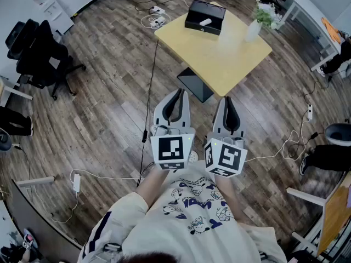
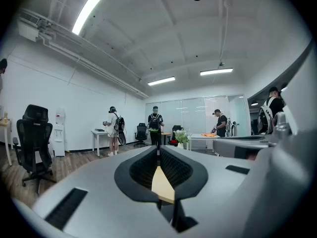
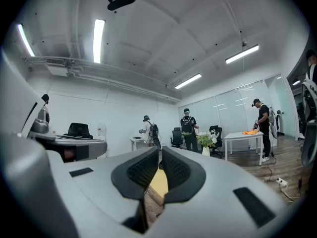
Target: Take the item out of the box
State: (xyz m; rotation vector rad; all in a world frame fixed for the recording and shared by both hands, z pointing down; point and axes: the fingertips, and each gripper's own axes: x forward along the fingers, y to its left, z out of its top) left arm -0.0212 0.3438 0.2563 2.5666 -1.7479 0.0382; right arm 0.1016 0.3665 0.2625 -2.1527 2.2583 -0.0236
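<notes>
Two hand-held grippers are held level, side by side, close to the person's chest and well apart from the counter (image 1: 219, 56). The left hand-held gripper (image 1: 180, 92) has its jaws closed tip to tip with nothing between them. The right hand-held gripper (image 1: 227, 99) is likewise fully closed and empty. In each gripper view a sliver of the counter's yellow top shows through the hollow behind the meeting tips.

One black box (image 1: 204, 17) sits open-topped on the far side of the counter, and one white item (image 1: 205, 22) lies inside it. One white vase (image 1: 253, 30) with flowers stands at the counter's right corner, near the box but not touching it.

Between the grippers and the counter lies wood floor (image 1: 109, 119). On it are the counter's one dark base plate (image 1: 194, 85) and one black cable (image 1: 149, 92) that runs from the counter's near-left corner toward the person. A white cable (image 1: 109, 177) trails across the floor nearer the person.

One black office chair (image 1: 41, 51) stands well off to the left, and one white table (image 1: 307, 10) stands at the upper right.

In the left gripper view three people (image 2: 155, 123) stand at the far end of the room, and a fourth person (image 2: 271, 103) shows at the right edge.
</notes>
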